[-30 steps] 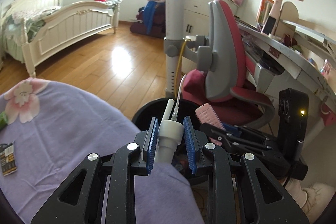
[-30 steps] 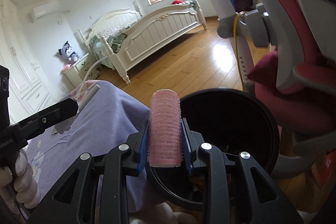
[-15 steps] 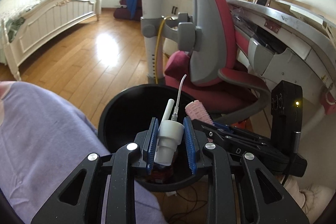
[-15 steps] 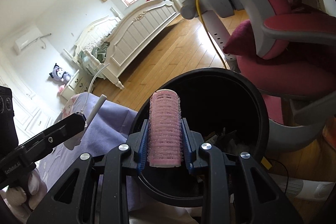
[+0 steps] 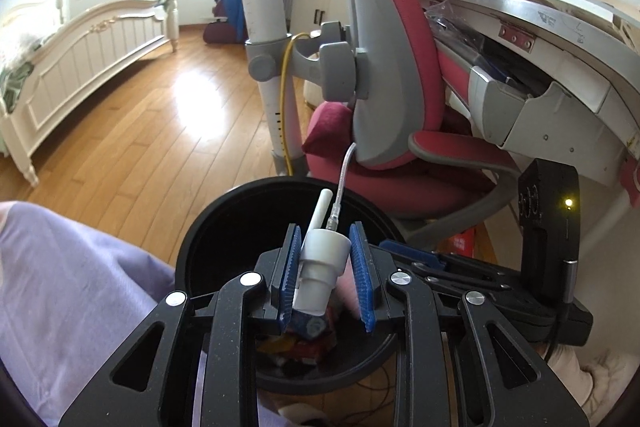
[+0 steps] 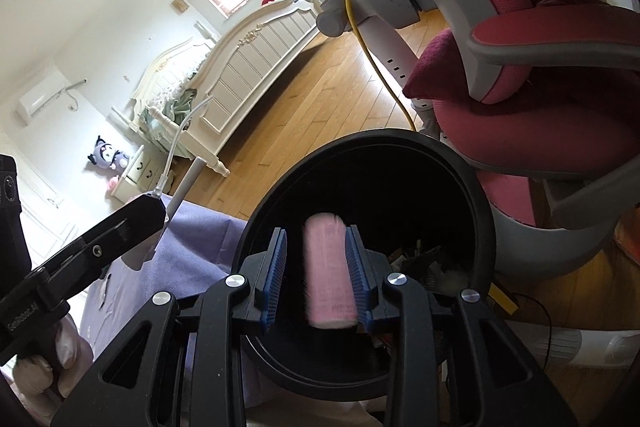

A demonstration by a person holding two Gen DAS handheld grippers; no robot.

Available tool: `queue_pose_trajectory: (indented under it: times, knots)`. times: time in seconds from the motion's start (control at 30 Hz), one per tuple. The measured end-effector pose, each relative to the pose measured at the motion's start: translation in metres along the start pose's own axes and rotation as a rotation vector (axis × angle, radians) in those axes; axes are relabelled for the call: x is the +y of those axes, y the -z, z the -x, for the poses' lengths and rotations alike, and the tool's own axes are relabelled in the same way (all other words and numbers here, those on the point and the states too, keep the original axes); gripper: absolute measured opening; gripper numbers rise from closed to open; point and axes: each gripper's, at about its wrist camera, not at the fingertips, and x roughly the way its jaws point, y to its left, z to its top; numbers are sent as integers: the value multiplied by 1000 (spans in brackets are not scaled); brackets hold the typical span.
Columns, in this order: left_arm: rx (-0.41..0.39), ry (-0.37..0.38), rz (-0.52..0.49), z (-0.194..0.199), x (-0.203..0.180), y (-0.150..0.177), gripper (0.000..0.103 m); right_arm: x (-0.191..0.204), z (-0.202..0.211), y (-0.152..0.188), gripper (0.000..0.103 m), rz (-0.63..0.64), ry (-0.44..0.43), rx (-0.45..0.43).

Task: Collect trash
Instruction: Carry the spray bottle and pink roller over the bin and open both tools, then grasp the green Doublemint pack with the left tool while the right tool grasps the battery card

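Item 1. Left hand-held gripper (image 5: 325, 269): black frame, blue ribbed pads, tilted down over the bin mouth. Jaws opening. Between them stands a white plastic spray-pump head with a thin clear tube (image 5: 322, 259); the left pad still appears to touch it, while a slim gap shows at the right pad. Held here, by judgement, so the piece falls straight into the bin when let go.

Item 2. Right hand-held gripper (image 6: 314, 273): same build, also aimed down into the bin. Jaws opening. A pink cylindrical hair roller (image 6: 329, 273) sits between the pads, blurred and tilted, clear of the left pad and close against the right one; it looks to be slipping free.

Item 3. Round black plastic trash bin (image 5: 208, 227): directly below and ahead of both sets of fingertips, its rim ringing them in each wrist view. Coloured wrappers and scraps lie at its bottom, beneath the left gripper's pads.

Item 4. Lilac cloth-covered surface (image 5: 80, 279): to the left of both grippers, abutting the bin.

Item 5. Red and grey chair (image 5: 392, 67): beyond the bin, right of the left gripper.
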Motion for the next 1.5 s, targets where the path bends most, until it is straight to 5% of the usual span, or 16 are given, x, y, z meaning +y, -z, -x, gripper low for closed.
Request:
queue_pose_trajectory:
  times: [0.1,0.23,0.5,0.9,1.23,1.43,1.5]
  knots:
    - [-36,-17,4,12,-1,0,69,-1,1,1,46,-7,3,3]
    - [-65,-40,-2,28,0,-1,69,3,3,4,48,1,-3,6]
    - [-133,-116,1,69,10,3,89,35,3,6,57,59,-28,21]
    - [-198,-258,108,139,75,35,96,116,-4,16,79,228,-67,65]
    - [-171,-449,325,197,209,86,96,204,-33,35,84,445,-122,191]
    - [-120,-550,323,220,293,108,94,264,-57,59,84,575,-158,290]
    - [-96,-578,285,219,307,112,85,280,-65,69,84,613,-174,314]
